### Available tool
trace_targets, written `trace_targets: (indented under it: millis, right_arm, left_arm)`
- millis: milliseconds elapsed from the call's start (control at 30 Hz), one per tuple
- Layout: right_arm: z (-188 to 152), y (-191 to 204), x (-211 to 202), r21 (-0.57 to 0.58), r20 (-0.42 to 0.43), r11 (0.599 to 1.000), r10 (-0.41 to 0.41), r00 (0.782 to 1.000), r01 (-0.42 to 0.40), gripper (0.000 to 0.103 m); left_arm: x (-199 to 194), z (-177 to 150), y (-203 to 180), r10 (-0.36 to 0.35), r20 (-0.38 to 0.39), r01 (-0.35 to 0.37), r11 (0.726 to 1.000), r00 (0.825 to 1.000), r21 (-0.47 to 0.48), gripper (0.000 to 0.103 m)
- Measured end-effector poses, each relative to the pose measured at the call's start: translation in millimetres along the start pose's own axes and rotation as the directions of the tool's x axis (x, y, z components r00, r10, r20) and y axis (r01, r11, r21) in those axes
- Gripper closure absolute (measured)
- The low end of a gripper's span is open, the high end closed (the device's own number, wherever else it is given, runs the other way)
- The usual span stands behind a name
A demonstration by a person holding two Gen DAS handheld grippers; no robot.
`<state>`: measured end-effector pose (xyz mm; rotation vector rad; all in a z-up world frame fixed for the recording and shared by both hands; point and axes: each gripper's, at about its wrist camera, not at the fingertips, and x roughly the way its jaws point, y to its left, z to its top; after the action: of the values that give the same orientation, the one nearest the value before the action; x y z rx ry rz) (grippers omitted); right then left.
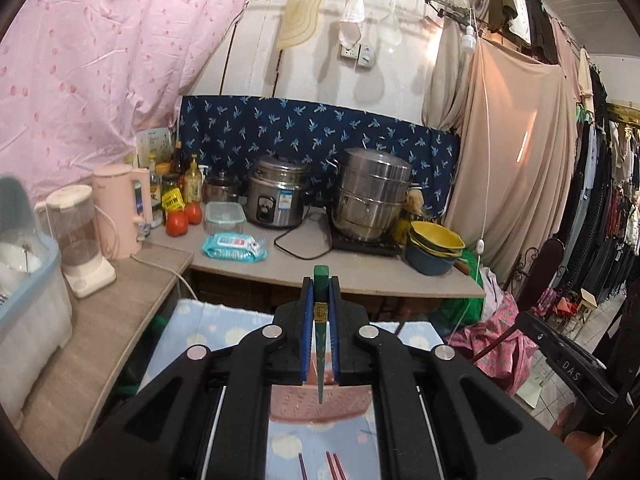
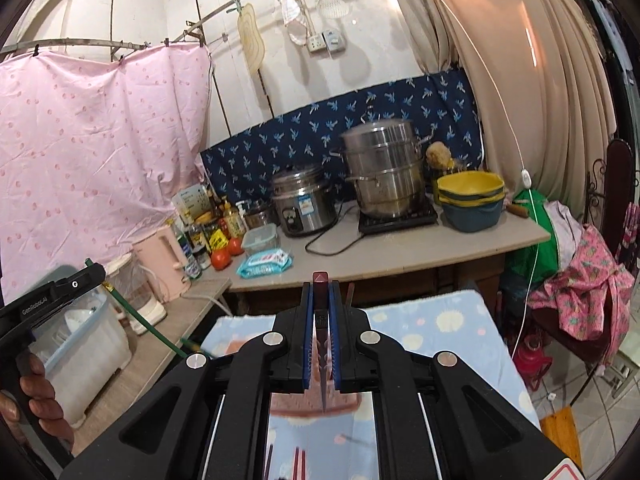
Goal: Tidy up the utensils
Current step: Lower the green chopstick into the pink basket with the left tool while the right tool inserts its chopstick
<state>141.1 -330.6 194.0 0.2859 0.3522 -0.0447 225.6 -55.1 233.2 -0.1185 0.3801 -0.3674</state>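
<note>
My left gripper (image 1: 321, 286) is shut on a green chopstick (image 1: 321, 332) that stands upright between its blue pads. My right gripper (image 2: 321, 286) is shut on a dark red chopstick (image 2: 321, 334), also upright. Both are held above a small table with a light blue dotted cloth (image 1: 208, 320) (image 2: 440, 328). A pink container (image 1: 320, 404) (image 2: 316, 402) sits below each gripper, seen through its frame. Loose chopsticks (image 1: 334, 466) (image 2: 298, 462) lie on the cloth. The left gripper with the green chopstick (image 2: 136, 316) shows at the left in the right wrist view.
A counter (image 1: 360, 276) behind holds a rice cooker (image 1: 276, 196), a steel steamer pot (image 1: 372, 200), stacked bowls (image 1: 434, 248), wet wipes (image 1: 234, 246), tomatoes (image 1: 178, 222), bottles and a pink kettle (image 1: 120, 208). A blender (image 1: 80, 236) and plastic bin (image 1: 24, 280) stand left. Clothes hang right.
</note>
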Motion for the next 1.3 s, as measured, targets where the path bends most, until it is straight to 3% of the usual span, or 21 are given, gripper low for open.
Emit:
trace_targets:
  millis: [167,367,767,1200,1300]
  right_arm:
    - [22,3,19,-0.01,0.032,1.0,-0.008,0.999,0.009,0.096]
    - [30,8,51,-0.021,0.016,1.0,-0.017,1.0,0.017,0.096]
    - [8,1,105,-0.006,-0.078,1.0,-0.024,0.997,0.023,0.096]
    - [-14,-2,134,-0.019,-0.149,0.999,-0.037,0.988,0.034,0.096]
    - [-17,-3,133,-0.018,-0.139,0.999,-0.053,0.989,0.05,0.09]
  left_arm:
    - [21,16,3,0.033,0.024,-0.034,0.999,0.999,0.016,0.096]
    - [51,16,11,0.052,-0.007,-0.052,0.999,0.999,0.008,0.096]
    - [87,-10,23,0.063,-0.082,-0.065,0.998,0.995,-0.011,0.096]
    - [107,-27,33,0.072,-0.142,-0.078,0.996,0.987,-0.04,0.096]
    - [109,-31,37,0.094,-0.152,-0.102,0.994,0.984,-0.046,0.095]
